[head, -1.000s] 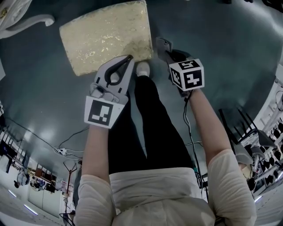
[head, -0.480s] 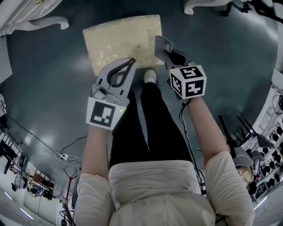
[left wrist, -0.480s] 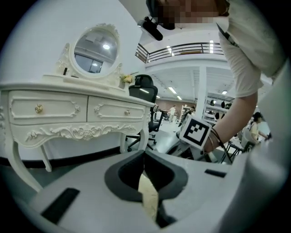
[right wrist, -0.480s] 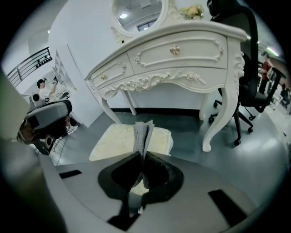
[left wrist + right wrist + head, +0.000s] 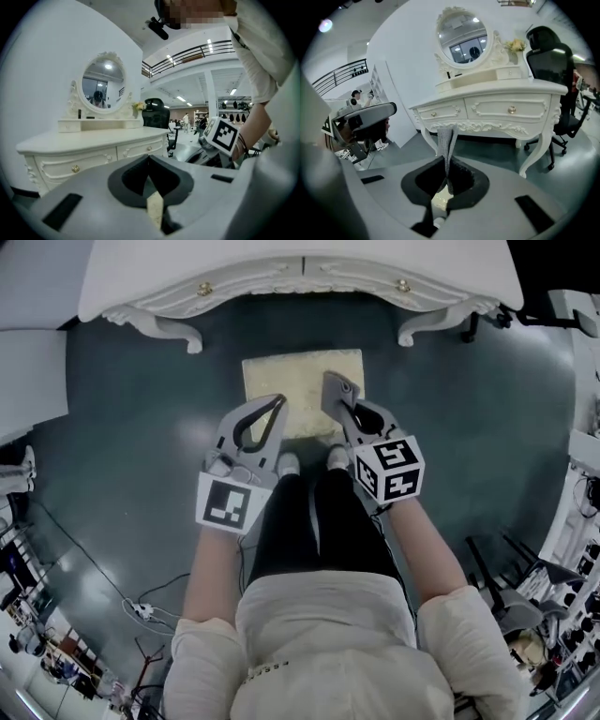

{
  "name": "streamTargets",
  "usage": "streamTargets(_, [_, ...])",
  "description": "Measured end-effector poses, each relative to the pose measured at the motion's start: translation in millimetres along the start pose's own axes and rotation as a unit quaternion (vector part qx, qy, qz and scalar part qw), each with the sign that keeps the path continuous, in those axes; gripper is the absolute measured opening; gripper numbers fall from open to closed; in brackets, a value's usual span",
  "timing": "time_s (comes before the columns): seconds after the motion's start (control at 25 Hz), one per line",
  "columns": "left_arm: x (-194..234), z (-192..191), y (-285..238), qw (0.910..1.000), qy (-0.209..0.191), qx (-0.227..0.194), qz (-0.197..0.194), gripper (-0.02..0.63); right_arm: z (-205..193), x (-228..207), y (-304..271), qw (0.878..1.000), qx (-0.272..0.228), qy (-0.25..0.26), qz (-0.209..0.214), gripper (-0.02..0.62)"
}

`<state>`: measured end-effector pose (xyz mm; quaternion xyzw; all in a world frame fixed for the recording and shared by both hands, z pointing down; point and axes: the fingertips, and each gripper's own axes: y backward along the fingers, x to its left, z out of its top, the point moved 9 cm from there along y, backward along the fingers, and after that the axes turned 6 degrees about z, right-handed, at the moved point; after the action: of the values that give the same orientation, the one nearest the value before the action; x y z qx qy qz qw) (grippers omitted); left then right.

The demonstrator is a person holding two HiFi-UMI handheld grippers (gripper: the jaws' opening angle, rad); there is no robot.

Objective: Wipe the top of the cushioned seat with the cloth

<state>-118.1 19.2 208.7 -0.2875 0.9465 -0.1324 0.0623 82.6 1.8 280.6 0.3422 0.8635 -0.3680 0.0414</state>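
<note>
Dressing table (image 5: 300,268) newly visible, seat (image 5: 305,381) farther, cloth (image 5: 446,145) gripped

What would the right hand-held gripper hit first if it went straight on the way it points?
Probably the white dressing table: the right hand-held gripper, shut on the cloth, aims at its front. Depth is unclear, but nothing else shows in between.

Cream short-sleeved top (image 5: 330,629), black trousers (image 5: 298,526) and seemingly white shoes (image 5: 289,465) are worn
</note>
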Motion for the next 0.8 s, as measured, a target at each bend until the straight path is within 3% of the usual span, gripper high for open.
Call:
streamTargets(0.36, [20, 93, 43, 0.9991, 0.001, -0.022, 0.036, 0.003, 103, 50, 76, 0.995, -0.095, 0.04, -0.011, 0.026])
streamTargets(0.8, [30, 189, 98, 0.9933, -0.05, -0.088, 0.055, 0.003, 188, 96, 162, 0.97, -0.209, 0.124, -0.017, 0.026])
